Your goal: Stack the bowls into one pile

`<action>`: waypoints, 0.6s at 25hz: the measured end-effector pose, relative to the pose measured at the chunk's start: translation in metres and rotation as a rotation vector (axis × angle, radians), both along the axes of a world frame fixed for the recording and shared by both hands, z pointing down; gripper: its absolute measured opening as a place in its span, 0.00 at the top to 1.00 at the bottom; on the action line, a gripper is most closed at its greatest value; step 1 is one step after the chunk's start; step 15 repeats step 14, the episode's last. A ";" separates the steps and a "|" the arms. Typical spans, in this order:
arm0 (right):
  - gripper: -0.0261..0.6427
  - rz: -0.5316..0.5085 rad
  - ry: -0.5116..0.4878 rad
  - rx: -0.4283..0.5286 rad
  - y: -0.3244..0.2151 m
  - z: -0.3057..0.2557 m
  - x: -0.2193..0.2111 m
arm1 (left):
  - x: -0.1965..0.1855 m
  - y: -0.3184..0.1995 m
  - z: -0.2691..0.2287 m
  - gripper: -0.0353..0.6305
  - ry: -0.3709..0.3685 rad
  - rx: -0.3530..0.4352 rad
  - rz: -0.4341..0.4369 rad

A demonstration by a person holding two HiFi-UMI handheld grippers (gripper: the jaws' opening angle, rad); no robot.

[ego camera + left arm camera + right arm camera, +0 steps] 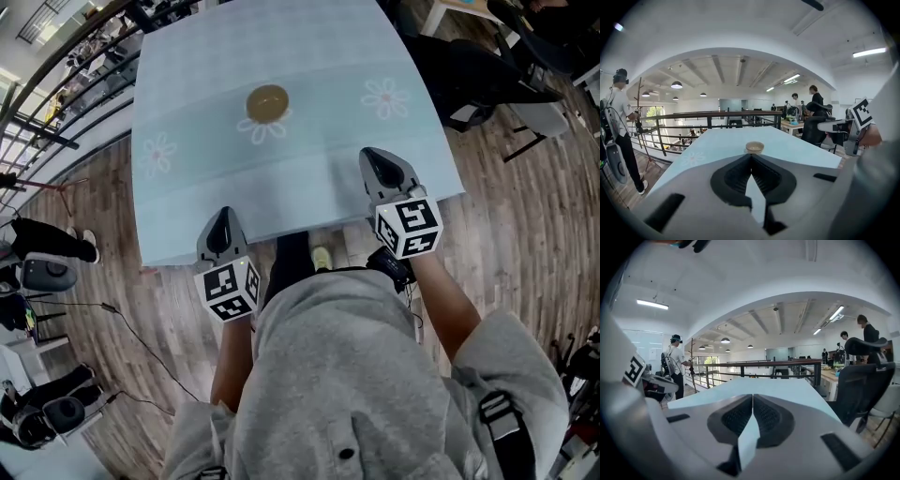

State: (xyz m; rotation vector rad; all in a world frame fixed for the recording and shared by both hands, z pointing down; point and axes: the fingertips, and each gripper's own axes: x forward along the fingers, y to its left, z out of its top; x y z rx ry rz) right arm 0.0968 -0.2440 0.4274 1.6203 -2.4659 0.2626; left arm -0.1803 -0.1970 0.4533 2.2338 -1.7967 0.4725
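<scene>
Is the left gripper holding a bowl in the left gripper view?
No, the left gripper has its jaws together with nothing between them, while the bowl sits apart on the table.

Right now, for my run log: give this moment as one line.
bowl: on table | left gripper: shut, empty | right gripper: shut, empty | both apart from bowl

The table [309,159] is cut off at its far edge by the head view's top border, and the bowl [268,103] is too small to tell whether single or nested.
</scene>
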 end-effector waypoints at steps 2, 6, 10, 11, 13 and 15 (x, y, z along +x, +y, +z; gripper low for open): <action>0.92 0.004 0.004 -0.002 0.000 0.001 0.003 | 0.005 -0.005 -0.003 0.92 -0.011 0.009 0.009; 0.92 0.030 -0.009 -0.008 -0.001 0.002 0.010 | 0.012 -0.010 -0.009 0.92 -0.055 0.036 0.029; 0.92 0.043 -0.021 -0.014 -0.001 0.002 0.014 | 0.021 -0.013 -0.015 0.92 -0.068 0.065 0.055; 0.92 0.043 -0.021 -0.014 -0.001 0.002 0.015 | 0.023 -0.014 -0.015 0.92 -0.062 0.067 0.060; 0.92 0.042 -0.017 -0.014 -0.001 0.003 0.016 | 0.027 -0.015 -0.016 0.92 -0.044 0.070 0.066; 0.92 0.042 -0.014 -0.014 -0.001 0.003 0.017 | 0.029 -0.016 -0.016 0.92 -0.035 0.070 0.068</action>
